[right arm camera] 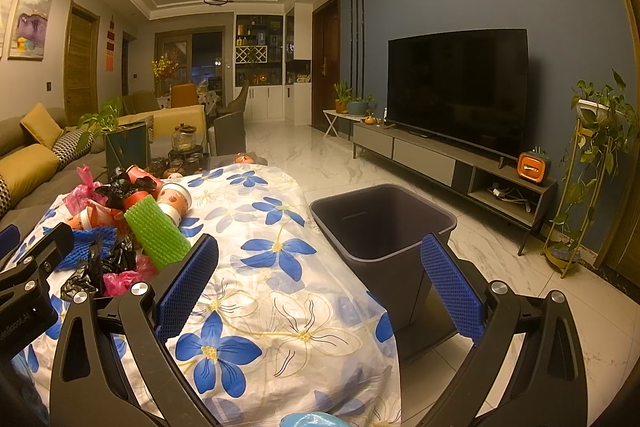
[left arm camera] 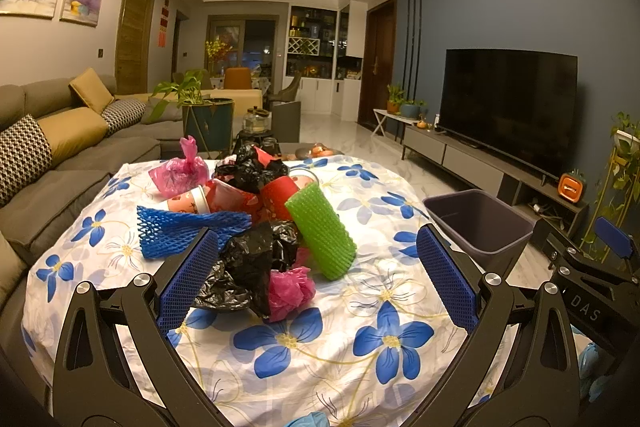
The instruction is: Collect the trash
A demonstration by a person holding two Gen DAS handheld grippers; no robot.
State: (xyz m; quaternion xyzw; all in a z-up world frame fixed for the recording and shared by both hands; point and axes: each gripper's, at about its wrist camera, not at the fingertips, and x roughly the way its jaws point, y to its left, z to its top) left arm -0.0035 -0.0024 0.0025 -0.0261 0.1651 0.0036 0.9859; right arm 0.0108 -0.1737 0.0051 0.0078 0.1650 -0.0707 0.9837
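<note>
Trash pile (left arm camera: 248, 211) heaped on floral cloth (left arm camera: 360, 355); bin (right arm camera: 380, 223) alongside; left gripper (left arm camera: 316, 279) and right gripper (right arm camera: 320, 287) spread wide, empty.

The left black two-finger gripper with blue textured pads (left arm camera: 316, 275) is held level, its jaws spread wide with nothing between them. The right black two-finger gripper with blue textured pads (right arm camera: 320, 283) sits just beside it at about the same height, jaws equally wide apart and empty. Each one's body shows at the edge of the other's wrist view.
</note>
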